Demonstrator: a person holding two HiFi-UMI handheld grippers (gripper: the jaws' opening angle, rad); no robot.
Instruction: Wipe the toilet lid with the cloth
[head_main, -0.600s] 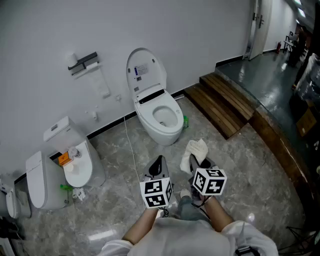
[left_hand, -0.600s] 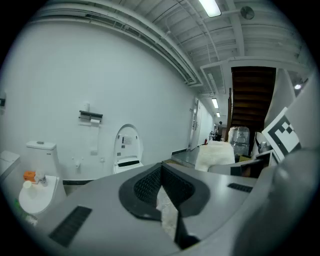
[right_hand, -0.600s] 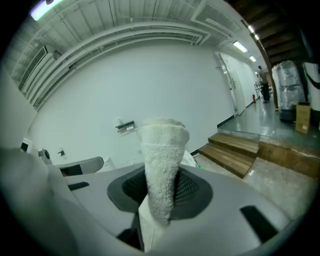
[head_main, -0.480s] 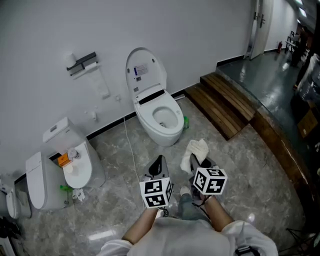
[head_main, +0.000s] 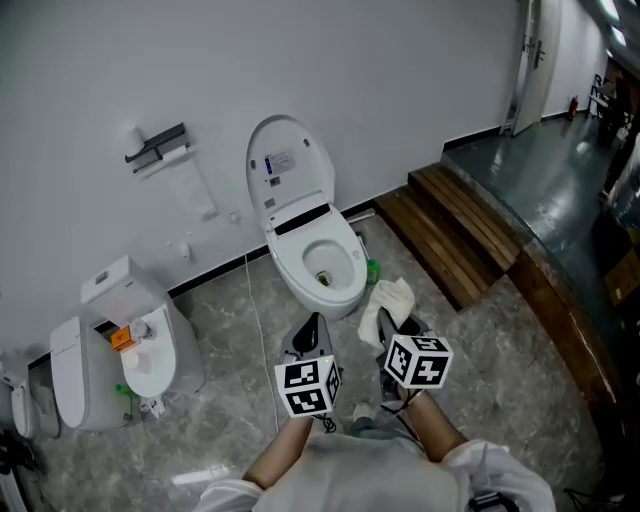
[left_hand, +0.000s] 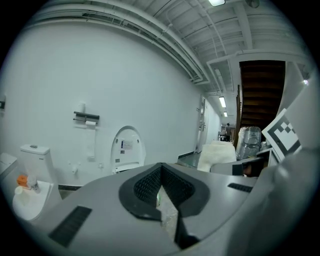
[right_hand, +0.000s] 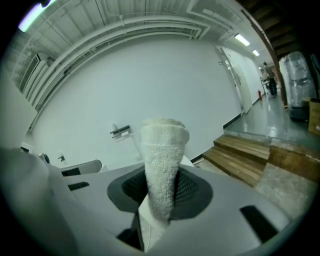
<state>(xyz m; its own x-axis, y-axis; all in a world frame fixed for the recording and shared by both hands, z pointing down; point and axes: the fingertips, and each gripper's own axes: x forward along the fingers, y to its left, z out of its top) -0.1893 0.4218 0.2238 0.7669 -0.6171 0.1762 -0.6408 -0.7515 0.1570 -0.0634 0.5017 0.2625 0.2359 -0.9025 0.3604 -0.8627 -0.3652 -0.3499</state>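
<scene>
A white toilet stands against the wall with its lid raised upright; the lid also shows in the left gripper view. My right gripper is shut on a folded white cloth, which sticks up between its jaws. It hovers just to the right of the bowl's front. My left gripper is shut and holds nothing, its tips close to the front of the bowl. The cloth appears at the right of the left gripper view.
A second white toilet with an orange thing on it sits at the left. A paper holder hangs on the wall. Wooden steps rise at the right. A thin cable runs down the wall and across the marble floor.
The view has shifted: the toilet now lies lower and closer to both grippers. The grippers keep their places in the frame, the cloth still held by the right one.
</scene>
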